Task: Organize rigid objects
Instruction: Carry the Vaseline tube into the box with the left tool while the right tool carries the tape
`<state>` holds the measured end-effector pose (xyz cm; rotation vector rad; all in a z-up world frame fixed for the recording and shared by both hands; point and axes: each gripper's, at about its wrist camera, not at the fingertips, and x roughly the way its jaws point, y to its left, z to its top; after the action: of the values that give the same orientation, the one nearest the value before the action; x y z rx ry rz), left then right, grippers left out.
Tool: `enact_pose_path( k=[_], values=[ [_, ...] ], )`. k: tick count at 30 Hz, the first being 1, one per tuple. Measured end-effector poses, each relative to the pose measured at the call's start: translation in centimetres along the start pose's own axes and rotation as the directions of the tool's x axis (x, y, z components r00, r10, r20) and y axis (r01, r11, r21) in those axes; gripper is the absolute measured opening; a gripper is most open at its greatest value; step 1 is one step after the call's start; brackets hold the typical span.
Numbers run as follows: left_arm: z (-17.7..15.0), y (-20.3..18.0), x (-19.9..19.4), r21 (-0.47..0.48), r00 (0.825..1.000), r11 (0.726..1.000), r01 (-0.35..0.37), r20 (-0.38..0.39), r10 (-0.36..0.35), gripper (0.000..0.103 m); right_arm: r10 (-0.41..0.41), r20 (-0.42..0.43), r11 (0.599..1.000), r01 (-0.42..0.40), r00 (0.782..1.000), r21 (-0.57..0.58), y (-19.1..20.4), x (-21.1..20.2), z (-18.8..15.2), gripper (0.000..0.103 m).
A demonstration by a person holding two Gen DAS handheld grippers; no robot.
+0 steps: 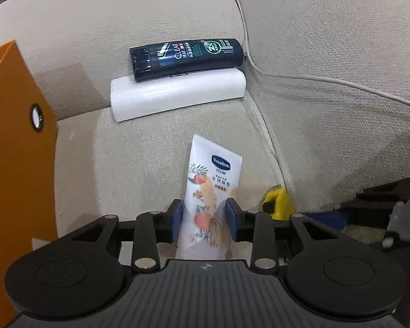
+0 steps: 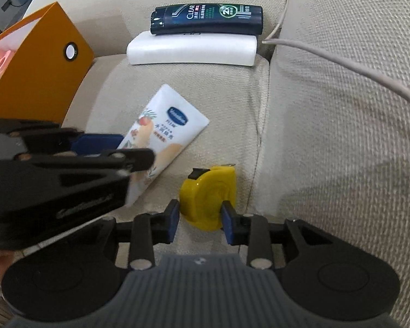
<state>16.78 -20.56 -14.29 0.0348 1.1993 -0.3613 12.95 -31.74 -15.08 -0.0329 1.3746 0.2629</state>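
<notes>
A white Vaseline tube (image 1: 213, 169) lies on the beige sofa seat (image 1: 139, 158), its crimped end pointing away. My left gripper (image 1: 204, 218) straddles the tube's near half, with the blue pads (image 1: 177, 218) close on either side and no clear squeeze, so it is open. In the right wrist view the same tube (image 2: 172, 120) lies slanted under the left gripper's pad (image 2: 95, 142). A yellow tape measure (image 2: 209, 191) rests on the seat by the cushion seam. My right gripper (image 2: 199, 218) is open and flanks its near end. The tape measure (image 1: 276, 202) also shows right of the tube.
An orange file box (image 1: 19, 136) stands at the left. At the back of the seat a dark Clear bottle (image 1: 186, 56) lies on a white box (image 1: 177, 93). A grey cable (image 1: 314, 78) runs over the right cushion (image 2: 341, 136).
</notes>
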Motion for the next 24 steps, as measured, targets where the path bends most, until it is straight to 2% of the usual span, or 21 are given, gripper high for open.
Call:
enact_pose_path(
  k=[6,9,11,14,16,20,24],
  values=[
    [0.0,-0.4,0.2,-0.007,1.000,1.000,-0.011,0.011,0.012,0.039,-0.034,-0.026,0.999,0.033,0.999,-0.043,0.7,0.7,0.2,0.039],
    [-0.2,-0.3,-0.5,-0.024,0.999,1.000,-0.015,0.030,0.015,0.034,-0.088,-0.044,0.991,0.083,0.995,-0.109,1.8,1.4,0.4,0.043],
    [-0.3,-0.4,-1.0,-0.021,0.999,1.000,-0.010,0.039,0.011,0.029,-0.144,-0.047,0.979,0.135,0.989,-0.151,2.4,1.9,0.4,0.039],
    [-0.5,-0.6,-1.7,-0.030,0.999,0.999,-0.015,0.042,0.017,0.025,-0.129,-0.027,0.986,0.125,0.991,-0.114,2.0,1.7,0.5,0.037],
    [-0.8,-0.7,-2.3,-0.045,0.999,0.999,-0.020,0.042,0.022,0.024,-0.128,0.001,0.988,0.128,0.992,-0.085,1.7,1.1,0.4,0.031],
    [-1.4,-0.5,-4.2,-0.058,0.997,0.998,-0.016,0.072,0.020,0.023,-0.165,0.070,0.978,0.172,0.984,-0.114,2.6,-0.2,0.0,0.023],
    [-1.6,-0.3,-6.7,-0.061,0.994,0.998,-0.010,0.110,0.016,0.020,-0.145,0.132,0.981,0.160,0.981,-0.110,3.2,-1.8,-0.3,0.018]
  ],
)
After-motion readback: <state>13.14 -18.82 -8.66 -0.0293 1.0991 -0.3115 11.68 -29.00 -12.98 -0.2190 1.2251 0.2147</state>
